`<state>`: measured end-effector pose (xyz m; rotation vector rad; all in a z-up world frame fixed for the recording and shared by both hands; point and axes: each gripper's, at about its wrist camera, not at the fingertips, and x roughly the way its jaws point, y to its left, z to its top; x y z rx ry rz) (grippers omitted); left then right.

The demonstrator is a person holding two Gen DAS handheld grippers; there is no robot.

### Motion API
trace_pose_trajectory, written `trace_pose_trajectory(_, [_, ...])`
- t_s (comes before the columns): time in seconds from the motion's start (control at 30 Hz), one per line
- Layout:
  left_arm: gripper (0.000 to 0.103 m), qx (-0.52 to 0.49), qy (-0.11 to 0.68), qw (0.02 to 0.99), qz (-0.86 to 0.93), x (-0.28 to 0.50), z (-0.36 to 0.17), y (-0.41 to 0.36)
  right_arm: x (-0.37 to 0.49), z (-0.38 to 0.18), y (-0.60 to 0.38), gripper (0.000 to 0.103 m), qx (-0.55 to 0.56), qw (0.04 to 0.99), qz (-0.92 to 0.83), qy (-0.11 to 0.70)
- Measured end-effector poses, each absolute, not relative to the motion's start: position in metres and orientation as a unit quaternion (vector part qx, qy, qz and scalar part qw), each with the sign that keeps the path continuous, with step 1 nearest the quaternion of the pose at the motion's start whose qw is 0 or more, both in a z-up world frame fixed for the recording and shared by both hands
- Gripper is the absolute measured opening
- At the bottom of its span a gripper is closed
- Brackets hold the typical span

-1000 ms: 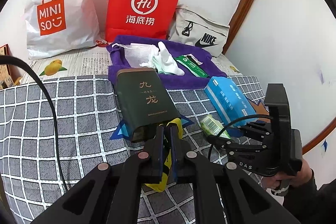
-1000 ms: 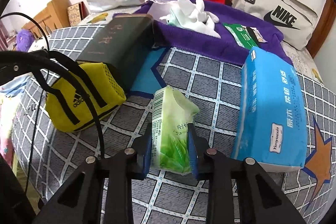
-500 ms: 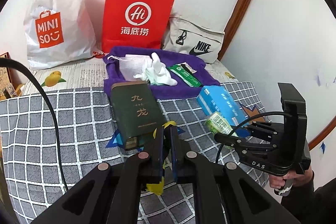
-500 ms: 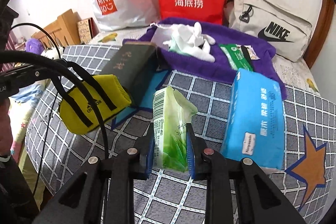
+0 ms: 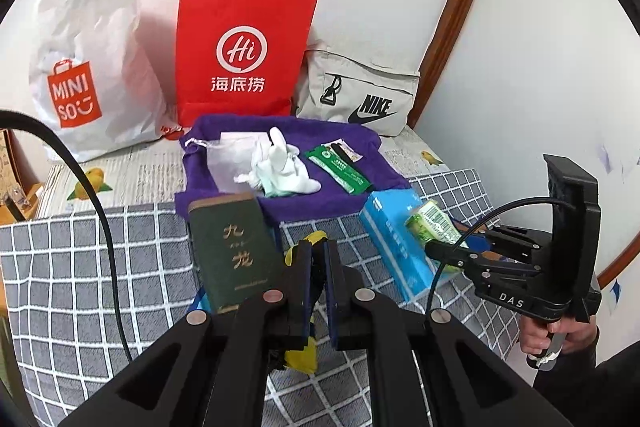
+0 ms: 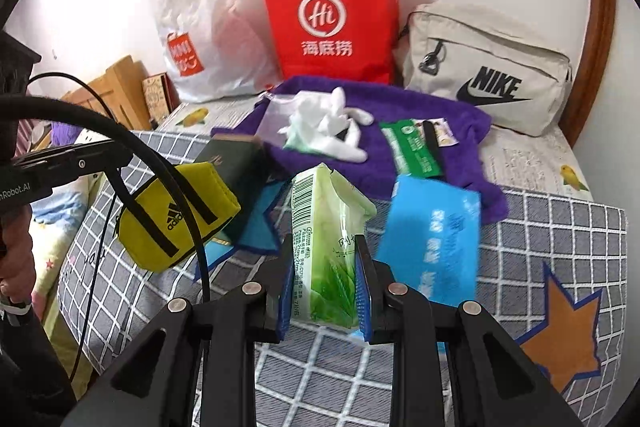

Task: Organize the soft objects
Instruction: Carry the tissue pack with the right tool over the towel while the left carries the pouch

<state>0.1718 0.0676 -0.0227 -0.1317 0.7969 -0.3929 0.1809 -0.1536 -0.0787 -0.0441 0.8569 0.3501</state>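
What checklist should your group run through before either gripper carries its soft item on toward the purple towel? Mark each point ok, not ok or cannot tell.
1. Right gripper jaws shut on the green tissue pack: ok.
2. Left gripper jaws shut on the yellow pouch: ok.
3. Both items lifted off the checked bedspread: ok for the pouch; cannot tell for the tissue pack.
4. Free space on the purple towel: ok, bare patches between the white gloves and the green packet.
5. Path past the blue tissue pack and dark green box: cannot tell.
6. Cable free of snags: cannot tell.
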Motion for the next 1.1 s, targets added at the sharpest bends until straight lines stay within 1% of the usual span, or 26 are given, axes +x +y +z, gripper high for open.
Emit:
trace_pose_trajectory(0.47, [0.007,-0.047,0.38,0.904,-0.193,0.231,-0.001,0.043,0.236,-0.063,-0.187,0.026,0.004,0.902,0.155,0.402])
trace_pose_trajectory(0.87, [0.007,-0.047,0.382,0.901,-0.2,0.278,-0.002,0.029,0.302,-0.068,-0.207,0.026,0.01,0.896,0.137,0.423])
trace_pose_trajectory(1.1, [0.007,-0.053,0.387,0.897,-0.206,0.303,-0.007,0.022,0.351,-0.09,-0.215,0.026,0.001,0.88,0.124,0.459])
